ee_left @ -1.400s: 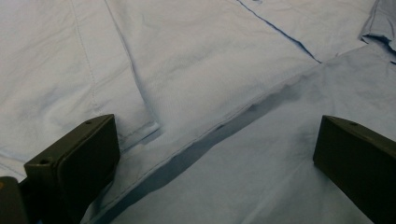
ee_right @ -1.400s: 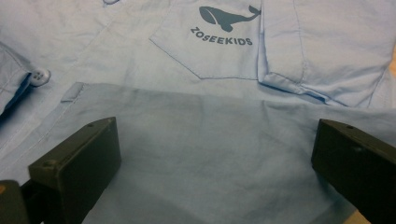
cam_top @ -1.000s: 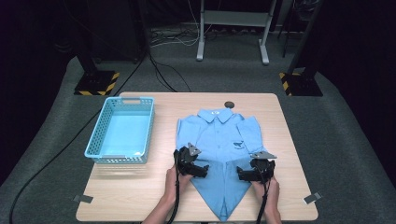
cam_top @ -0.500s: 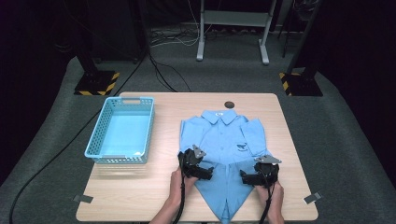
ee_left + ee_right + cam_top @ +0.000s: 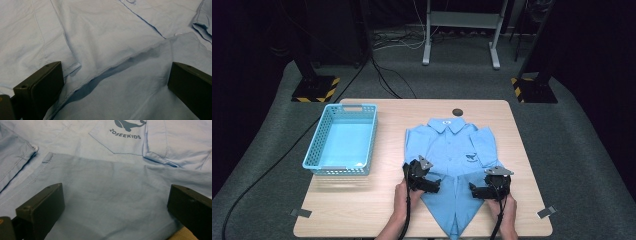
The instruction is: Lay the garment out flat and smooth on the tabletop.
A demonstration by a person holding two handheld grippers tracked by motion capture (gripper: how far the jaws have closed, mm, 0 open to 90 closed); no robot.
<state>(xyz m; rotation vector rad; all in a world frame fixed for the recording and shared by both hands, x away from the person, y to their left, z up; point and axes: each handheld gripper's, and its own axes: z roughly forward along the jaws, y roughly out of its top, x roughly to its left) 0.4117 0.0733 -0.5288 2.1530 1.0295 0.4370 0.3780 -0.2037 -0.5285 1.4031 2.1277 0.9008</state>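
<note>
Blue shirt [image 5: 451, 150] flat on table [image 5: 387, 210]; L tool [image 5: 428, 186] & R tool [image 5: 476, 190] both spread over folded hem.

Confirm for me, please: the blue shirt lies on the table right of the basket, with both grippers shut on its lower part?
Not quite: both grippers, left and right, are open, as each gripper view shows. The shirt does lie right of the basket.

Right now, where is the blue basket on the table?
In the high view, the blue basket sits on the table's left half, left of the light blue shirt and apart from it.
</note>
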